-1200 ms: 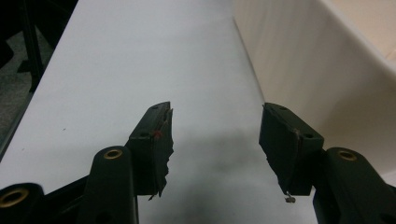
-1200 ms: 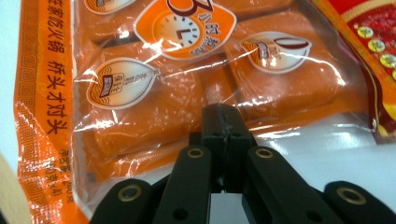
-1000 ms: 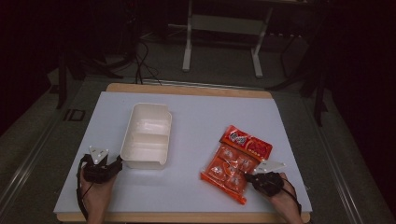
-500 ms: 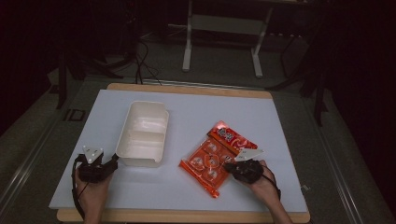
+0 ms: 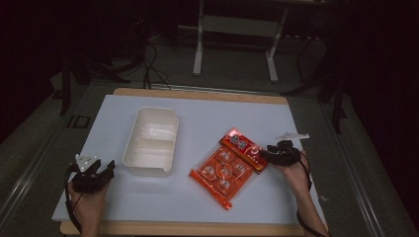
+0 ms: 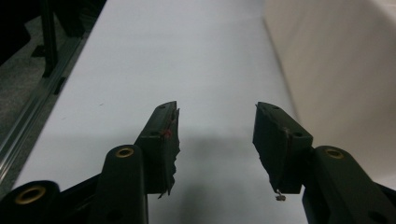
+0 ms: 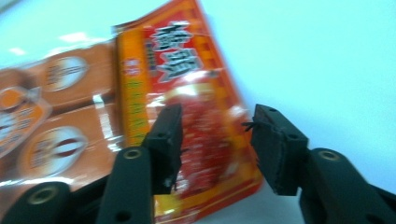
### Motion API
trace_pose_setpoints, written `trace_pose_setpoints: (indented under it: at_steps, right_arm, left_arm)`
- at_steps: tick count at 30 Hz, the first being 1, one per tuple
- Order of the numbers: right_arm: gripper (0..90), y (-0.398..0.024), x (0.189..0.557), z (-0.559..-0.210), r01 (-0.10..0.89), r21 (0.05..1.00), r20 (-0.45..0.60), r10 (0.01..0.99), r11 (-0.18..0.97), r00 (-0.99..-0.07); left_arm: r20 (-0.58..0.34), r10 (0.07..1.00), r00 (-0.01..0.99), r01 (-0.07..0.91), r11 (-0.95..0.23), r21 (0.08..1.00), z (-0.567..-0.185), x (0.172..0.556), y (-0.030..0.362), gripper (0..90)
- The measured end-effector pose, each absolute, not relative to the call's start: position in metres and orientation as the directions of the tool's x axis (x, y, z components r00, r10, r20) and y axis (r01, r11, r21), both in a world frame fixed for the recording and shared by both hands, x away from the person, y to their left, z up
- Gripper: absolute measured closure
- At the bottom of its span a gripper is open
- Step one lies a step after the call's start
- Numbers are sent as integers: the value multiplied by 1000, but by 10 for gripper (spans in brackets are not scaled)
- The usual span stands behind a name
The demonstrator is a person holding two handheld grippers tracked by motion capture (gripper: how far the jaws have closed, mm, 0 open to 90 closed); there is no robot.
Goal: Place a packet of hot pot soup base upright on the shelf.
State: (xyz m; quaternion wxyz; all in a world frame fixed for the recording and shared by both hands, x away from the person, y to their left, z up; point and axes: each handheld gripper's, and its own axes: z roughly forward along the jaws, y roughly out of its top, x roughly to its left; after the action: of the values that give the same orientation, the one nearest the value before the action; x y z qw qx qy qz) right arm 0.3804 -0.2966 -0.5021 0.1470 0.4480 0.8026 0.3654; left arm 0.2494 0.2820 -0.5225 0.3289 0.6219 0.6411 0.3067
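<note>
orange snack packet [image 5: 229,165] flat on white table [image 5: 207,113], right of empty white tray [image 5: 150,140]. right gripper [image 7: 217,126] spread, jaws just opened off packet's header edge; left gripper [image 6: 217,123] spread, just narrowing on nothing beside tray. probable step: release after repositioning; next, regrasp and lift toward tray.

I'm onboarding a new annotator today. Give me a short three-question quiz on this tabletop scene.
1. True or false: the white tray has the orange snack pack lying inside it.
2. Which gripper is nearest the pack? A) left gripper B) right gripper
3. Fill in: the left gripper's jaws hold ____ between them.

Key
1. False: the pack lies flat on the table, apart from the tray, on its right in the high view.
2. B: its jaws have just been opening and stand apart over the pack's red end without pressing it.
3. Nothing: they have just been closing slightly, beside the tray's wall.
</note>
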Motion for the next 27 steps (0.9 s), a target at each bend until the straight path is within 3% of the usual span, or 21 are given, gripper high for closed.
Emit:
trace_pose_setpoints:
  at_steps: [5, 6, 11, 17, 27]
  right_arm:
    - [424, -305, 397, -510, 662, 688, 165, 824, 297, -542]
    - [444, -307, 404, -515, 696, 657, 248, 790, 288, -561]
    - [510, -306, 412, -525, 743, 597, 377, 713, 301, -591]
    - [611, -305, 416, -524, 751, 576, 423, 669, 323, -612]
    - [739, -279, 426, -518, 728, 467, 409, 608, 501, -680]
  left_arm:
    - [-49, 999, -16, 616, 49, 787, -525, 250, 289, 528]
    - [-52, 999, -8, 632, 46, 774, -527, 251, 289, 528]
    - [-52, 999, 4, 644, 37, 764, -530, 254, 287, 529]
    - [-36, 999, 28, 654, 9, 757, -532, 255, 281, 524]
    - [-19, 998, 59, 648, -24, 761, -531, 257, 273, 519]
